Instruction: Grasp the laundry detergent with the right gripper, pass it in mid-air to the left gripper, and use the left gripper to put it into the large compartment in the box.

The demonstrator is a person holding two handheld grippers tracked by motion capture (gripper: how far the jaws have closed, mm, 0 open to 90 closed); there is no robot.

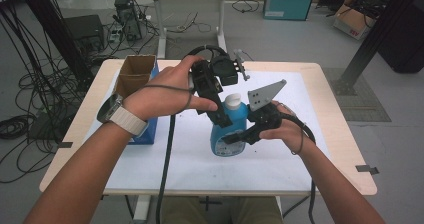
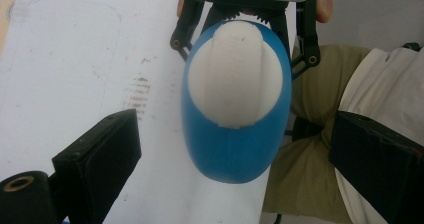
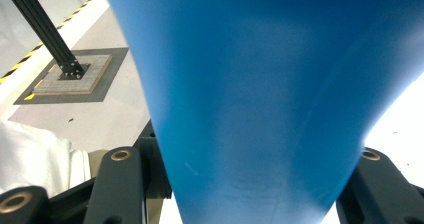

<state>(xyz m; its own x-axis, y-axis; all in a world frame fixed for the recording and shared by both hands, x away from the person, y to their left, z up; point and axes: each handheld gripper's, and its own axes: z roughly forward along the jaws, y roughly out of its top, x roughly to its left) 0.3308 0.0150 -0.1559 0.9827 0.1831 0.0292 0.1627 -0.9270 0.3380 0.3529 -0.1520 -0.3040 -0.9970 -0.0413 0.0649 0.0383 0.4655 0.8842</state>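
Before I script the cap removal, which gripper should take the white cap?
Left. The left gripper hangs open above the white cap, while the right gripper is shut on the blue bottle.

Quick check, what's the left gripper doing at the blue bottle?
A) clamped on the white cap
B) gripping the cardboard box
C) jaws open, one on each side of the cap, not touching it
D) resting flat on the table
C: in the left gripper view the left gripper has its jaws spread wide apart, clear of the white cap of the blue bottle, which the right gripper clamps lower down.

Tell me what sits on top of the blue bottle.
A white cap closes the blue bottle, with the left hand-held gripper open above it. The bottle's contents are hidden by its opaque walls.
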